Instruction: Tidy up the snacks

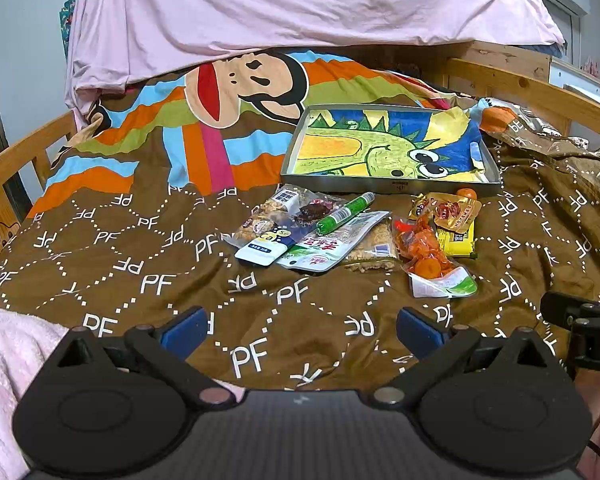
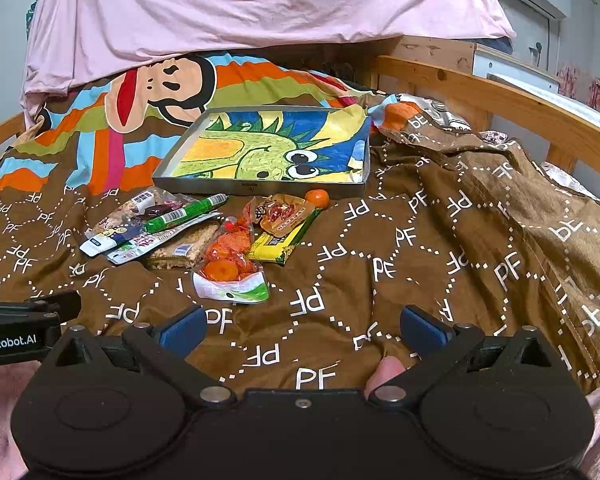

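Observation:
Several snack packets lie heaped on the brown quilt in front of a shallow metal tray [image 1: 388, 188] [image 2: 260, 189] lined with a dinosaur drawing. Among them are a green tube [image 1: 346, 213] [image 2: 186, 213], a clear bag of orange pieces [image 1: 426, 254] [image 2: 230, 258], a yellow packet [image 1: 458, 242] [image 2: 278, 246], a small orange fruit [image 1: 467, 193] [image 2: 317, 197], and white sachets [image 1: 320, 250] [image 2: 136, 249]. My left gripper [image 1: 302, 330] stands open near the quilt, well short of the heap. My right gripper [image 2: 303, 330] is open too, to the right of the heap. Both hold nothing.
A wooden bed rail [image 1: 536, 92] [image 2: 500, 100] runs around the bed. A pink sheet [image 1: 300, 12] [image 2: 240, 8] hangs at the back. The quilt bunches into folds [image 2: 520, 200] on the right. Pink fleece [image 1: 8, 360] lies near the left gripper.

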`<state>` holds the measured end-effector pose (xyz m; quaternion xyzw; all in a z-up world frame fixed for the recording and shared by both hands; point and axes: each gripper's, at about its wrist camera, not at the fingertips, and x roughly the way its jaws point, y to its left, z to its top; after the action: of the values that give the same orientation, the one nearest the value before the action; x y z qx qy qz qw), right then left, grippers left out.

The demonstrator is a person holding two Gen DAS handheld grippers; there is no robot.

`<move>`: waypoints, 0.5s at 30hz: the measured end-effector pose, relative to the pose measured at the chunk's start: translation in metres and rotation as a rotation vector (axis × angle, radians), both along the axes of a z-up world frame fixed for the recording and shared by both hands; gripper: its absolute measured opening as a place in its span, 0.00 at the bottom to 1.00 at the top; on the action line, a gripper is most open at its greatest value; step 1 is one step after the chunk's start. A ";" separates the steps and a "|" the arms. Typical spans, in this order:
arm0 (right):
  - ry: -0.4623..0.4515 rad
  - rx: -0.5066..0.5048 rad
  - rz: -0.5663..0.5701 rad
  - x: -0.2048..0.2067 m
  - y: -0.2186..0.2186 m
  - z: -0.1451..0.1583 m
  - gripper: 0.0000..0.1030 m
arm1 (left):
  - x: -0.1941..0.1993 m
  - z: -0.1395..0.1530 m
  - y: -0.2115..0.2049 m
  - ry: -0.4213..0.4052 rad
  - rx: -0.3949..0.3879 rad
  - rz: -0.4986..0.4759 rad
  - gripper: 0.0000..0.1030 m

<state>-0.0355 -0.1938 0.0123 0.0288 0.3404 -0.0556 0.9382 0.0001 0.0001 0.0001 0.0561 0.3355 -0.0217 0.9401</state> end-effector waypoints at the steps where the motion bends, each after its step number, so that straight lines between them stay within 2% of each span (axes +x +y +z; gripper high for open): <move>1: 0.000 0.000 0.000 0.000 0.000 0.000 0.99 | 0.000 0.000 0.000 0.000 0.000 0.000 1.00; 15: 0.002 0.002 -0.001 0.001 -0.001 0.001 0.99 | 0.000 0.000 0.000 0.005 0.003 -0.001 1.00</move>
<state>-0.0346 -0.1945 0.0132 0.0298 0.3412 -0.0559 0.9378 0.0005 -0.0001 0.0001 0.0574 0.3379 -0.0218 0.9392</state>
